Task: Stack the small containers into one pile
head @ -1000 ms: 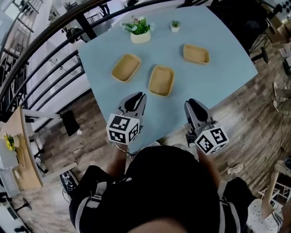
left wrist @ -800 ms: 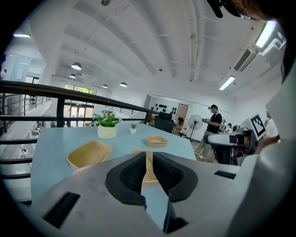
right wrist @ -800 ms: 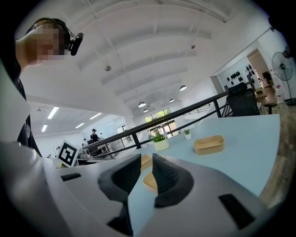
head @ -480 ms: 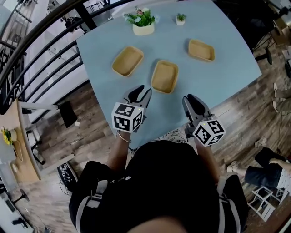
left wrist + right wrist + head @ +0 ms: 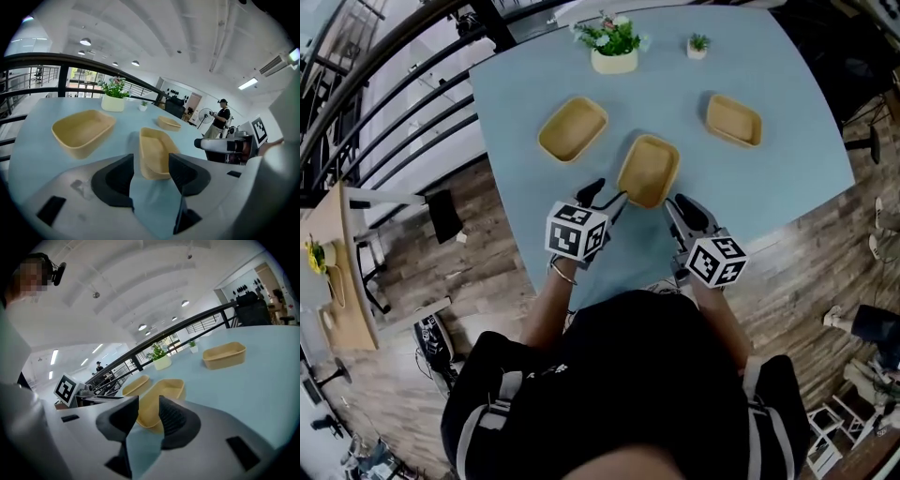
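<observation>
While three tan containers lie spread apart on the blue table, the person's forearms reach forward side by side over its near edge, each gripper tilted down toward the middle container. The left gripper has just been opening its jaws, which stand wide and empty just short of that container's near corner. The right gripper has its jaws parted with nothing between them. The second container and third container sit farther back, unstacked.
</observation>
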A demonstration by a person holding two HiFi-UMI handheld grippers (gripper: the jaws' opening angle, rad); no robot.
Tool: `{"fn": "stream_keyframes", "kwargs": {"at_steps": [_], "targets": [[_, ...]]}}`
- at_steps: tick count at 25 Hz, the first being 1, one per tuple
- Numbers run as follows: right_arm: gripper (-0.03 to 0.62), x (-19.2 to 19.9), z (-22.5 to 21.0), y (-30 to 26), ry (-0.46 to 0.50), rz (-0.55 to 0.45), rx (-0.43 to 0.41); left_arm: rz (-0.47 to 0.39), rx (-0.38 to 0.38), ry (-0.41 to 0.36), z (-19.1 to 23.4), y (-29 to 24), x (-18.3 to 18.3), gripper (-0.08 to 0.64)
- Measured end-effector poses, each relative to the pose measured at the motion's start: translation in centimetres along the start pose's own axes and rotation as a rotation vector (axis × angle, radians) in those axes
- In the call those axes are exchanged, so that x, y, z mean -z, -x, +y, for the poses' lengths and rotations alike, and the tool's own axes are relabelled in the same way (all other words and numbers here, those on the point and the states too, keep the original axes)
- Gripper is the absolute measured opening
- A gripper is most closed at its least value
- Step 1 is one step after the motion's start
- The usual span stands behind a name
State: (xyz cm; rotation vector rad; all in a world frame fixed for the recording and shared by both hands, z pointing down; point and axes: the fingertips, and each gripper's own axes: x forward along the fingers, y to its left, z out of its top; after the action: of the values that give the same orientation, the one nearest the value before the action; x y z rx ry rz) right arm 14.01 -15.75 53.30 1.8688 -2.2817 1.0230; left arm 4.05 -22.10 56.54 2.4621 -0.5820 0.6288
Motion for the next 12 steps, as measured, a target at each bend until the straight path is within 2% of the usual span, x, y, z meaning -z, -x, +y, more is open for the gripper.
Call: {"fn": "stream_keyframes", "kwargs": {"at_steps": [5,12], "targets": [[0.17,1.1,-2.3,-2.3,-0.041,0.066,0.01,0.055,-0.027,0.027,0.9,-2.4,0.8,0.212],[0.183,3.1,-4.0,-4.0,-0.101,0.138,0.017,0.092,-0.039,0.058,1.1,-4.3,1.6,0.212]]}}
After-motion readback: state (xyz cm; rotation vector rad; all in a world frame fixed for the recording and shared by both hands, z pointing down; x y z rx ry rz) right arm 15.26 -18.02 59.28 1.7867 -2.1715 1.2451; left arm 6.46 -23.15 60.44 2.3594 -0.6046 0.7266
